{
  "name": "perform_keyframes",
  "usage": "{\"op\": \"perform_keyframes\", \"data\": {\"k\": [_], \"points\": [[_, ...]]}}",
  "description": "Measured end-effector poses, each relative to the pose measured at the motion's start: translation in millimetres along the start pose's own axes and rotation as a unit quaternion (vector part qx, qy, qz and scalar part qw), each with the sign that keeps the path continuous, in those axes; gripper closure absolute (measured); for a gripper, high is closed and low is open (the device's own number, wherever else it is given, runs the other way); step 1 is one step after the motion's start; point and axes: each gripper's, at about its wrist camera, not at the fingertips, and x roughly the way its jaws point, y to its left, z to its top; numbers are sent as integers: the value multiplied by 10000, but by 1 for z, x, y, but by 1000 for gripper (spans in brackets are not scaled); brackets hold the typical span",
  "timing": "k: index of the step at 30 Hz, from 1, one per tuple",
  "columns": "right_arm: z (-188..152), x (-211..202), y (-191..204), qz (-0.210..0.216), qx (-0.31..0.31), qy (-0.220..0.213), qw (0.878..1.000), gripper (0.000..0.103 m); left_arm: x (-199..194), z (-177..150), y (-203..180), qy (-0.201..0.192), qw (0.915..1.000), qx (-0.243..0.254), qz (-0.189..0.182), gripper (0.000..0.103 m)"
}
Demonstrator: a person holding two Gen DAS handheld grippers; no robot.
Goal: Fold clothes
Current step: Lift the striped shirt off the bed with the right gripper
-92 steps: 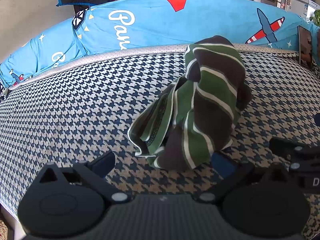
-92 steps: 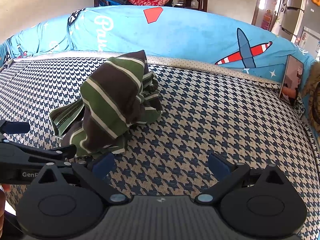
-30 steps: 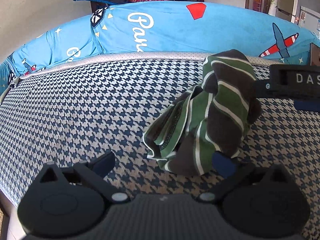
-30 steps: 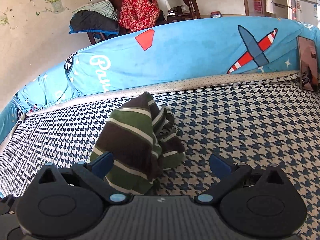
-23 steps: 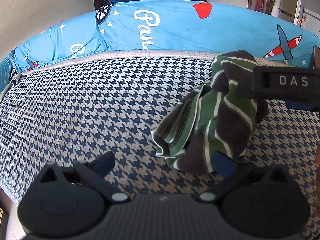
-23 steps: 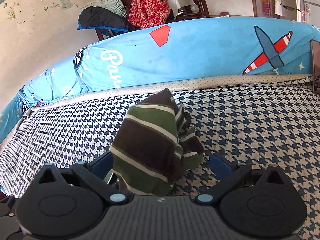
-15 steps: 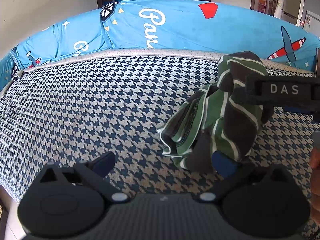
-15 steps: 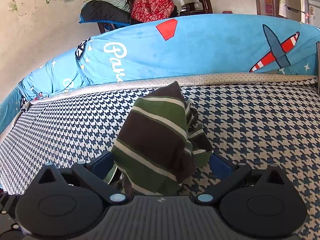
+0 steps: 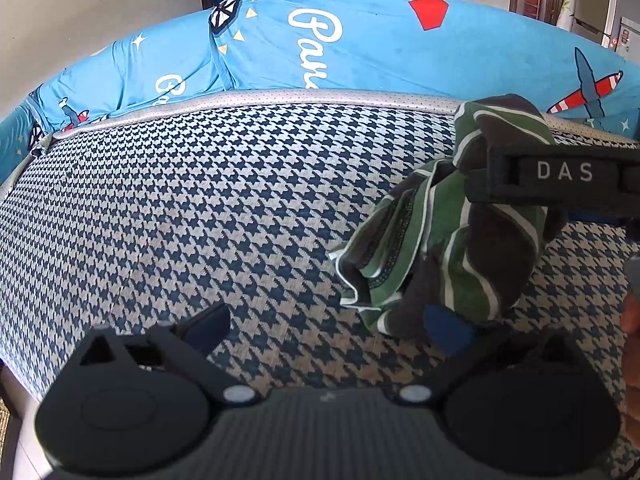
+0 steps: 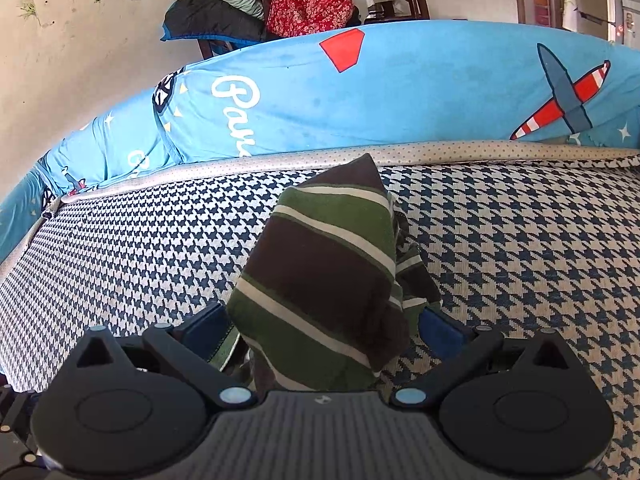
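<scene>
My right gripper (image 10: pixel 320 330) is wide open, and the striped shirt (image 10: pixel 324 280) sits right between its two blue pads. The pads are not squeezing it. One pad is at each side of the heap, and I cannot tell if they touch the cloth. My left gripper (image 9: pixel 326 326) is wide open too and holds nothing. The shirt (image 9: pixel 452 232) is ahead of it and off to its right, and its right pad (image 9: pixel 448 330) is up against the near bottom edge of the heap.

The shirt is a bunched-up lump of green, brown and white stripes on the checked bed (image 10: pixel 520 240). It is not folded flat. It stands up in a soft peak with loose folds hanging down.

I think it will be light and floppy. It will not hold its shape when I lift it, and it will sag and swing. It does not look slippery, and it will not break.

A good place to grab looks like the loose hem with the white edge (image 9: pixel 360 276), ahead of my left gripper and a bit to the right. I would pinch only one layer there. Grabbing the fat middle would just lift the whole lump.
</scene>
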Motion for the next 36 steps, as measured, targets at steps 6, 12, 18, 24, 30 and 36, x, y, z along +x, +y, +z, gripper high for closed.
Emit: {"op": "perform_keyframes", "data": {"k": [6, 12, 18, 24, 30, 36], "points": [[-3, 11, -6, 42, 286, 140, 9995, 14, 9, -1, 2, 112, 9999, -11, 96, 0], [-5, 2, -7, 34, 189, -45, 9998, 49, 13, -1, 1, 137, 9998, 12, 124, 0], [-4, -12, -11, 224, 137, -256, 9993, 68, 18, 0, 0, 164, 9998, 26, 95, 0], [0, -32, -15, 548, 96, -524, 9971, 74, 22, 0, -2, 181, 9998, 40, 84, 0], [1, -50, -22, 703, -19, -728, 9949, 75, 23, 0, -6, 180, 9998, 86, 70, 0], [0, -68, -39, 631, 46, -817, 9946, 76, 23, -1, -13, 171, 9997, 162, 64, 0]]}}
